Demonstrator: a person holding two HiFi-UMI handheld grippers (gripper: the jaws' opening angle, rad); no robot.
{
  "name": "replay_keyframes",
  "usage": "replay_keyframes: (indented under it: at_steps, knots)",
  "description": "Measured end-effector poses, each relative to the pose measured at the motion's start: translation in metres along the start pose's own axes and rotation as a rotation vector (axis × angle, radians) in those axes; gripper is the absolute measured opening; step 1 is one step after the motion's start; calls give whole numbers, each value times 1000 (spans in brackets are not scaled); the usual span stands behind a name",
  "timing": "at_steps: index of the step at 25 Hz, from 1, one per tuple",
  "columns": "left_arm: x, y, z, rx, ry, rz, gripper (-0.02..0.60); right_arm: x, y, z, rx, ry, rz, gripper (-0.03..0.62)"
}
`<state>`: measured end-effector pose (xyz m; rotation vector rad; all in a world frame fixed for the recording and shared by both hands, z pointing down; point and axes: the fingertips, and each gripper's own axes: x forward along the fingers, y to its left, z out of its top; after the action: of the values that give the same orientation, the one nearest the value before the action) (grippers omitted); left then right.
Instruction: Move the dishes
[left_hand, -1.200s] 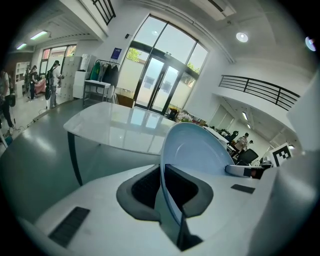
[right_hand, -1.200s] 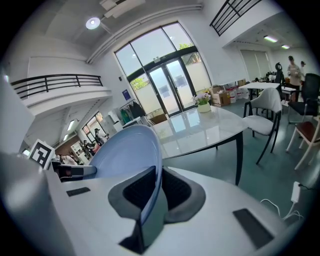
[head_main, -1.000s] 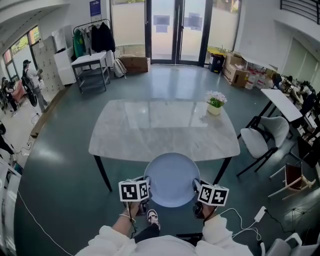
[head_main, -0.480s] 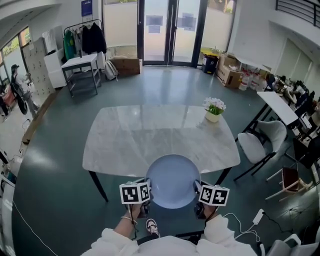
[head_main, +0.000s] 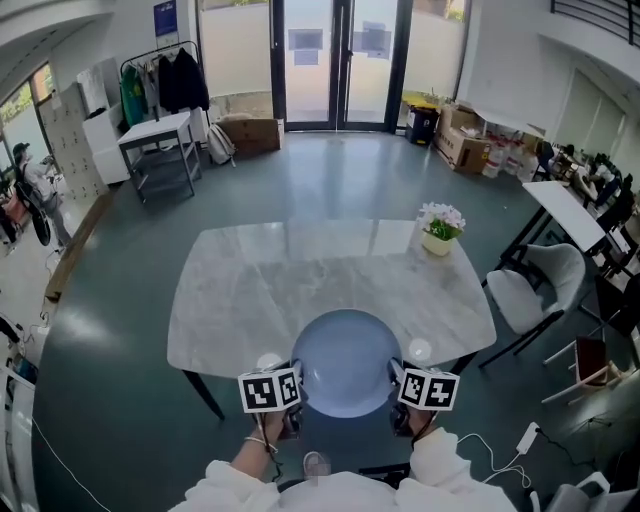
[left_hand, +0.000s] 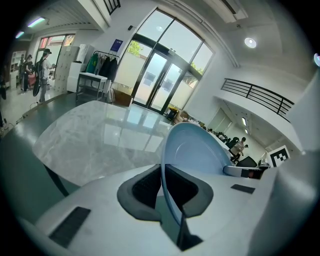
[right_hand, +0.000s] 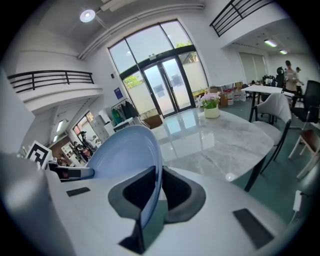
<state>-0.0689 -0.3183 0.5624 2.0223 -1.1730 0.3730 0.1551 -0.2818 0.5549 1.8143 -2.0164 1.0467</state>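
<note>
Item: I am carrying one pale blue plate (head_main: 343, 362), round and shallow, with a smooth, glossy face.
Location of item: it is hanging roughly level between my two tools, just ahead of my body, and in the head view it is overlapping the near edge of the marble table (head_main: 300, 270). I cannot tell whether it is touching the top.
Left tool (left_hand: 169, 192): I am pinching the plate's left rim, which is running edge-on through the narrow gap between the dark pads.
Right tool (right_hand: 151, 194): I am pinching the opposite rim the same way, pads closed on the lip.
Handling, as I am judging it: stiff, breakable if dropped, and slick where glazed. It is probably weighty enough to twist out of a thin rim pinch.
Hold points: I am taking it at two opposite rims, pads seated past the lip, which seems the soundest hold.
Risk: I am expecting it to tip if one side loosens first.
Also present: a flower pot (head_main: 440, 228) is standing near the table's far right corner, well apart from the plate.
</note>
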Motion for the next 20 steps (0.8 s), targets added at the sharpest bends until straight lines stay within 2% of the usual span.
replay_keyframes:
  at_steps: [6,14,20]
  knots:
    - [13,10,29,24,14,7,25,27,5,20,28,-1,9,91]
    - [33,11,47,-11,24,-23,23,41,0,47,42,-38,-3,91]
    - [54,14,49,-44,40,-6,24,56,-12,48,42,4,-1,89]
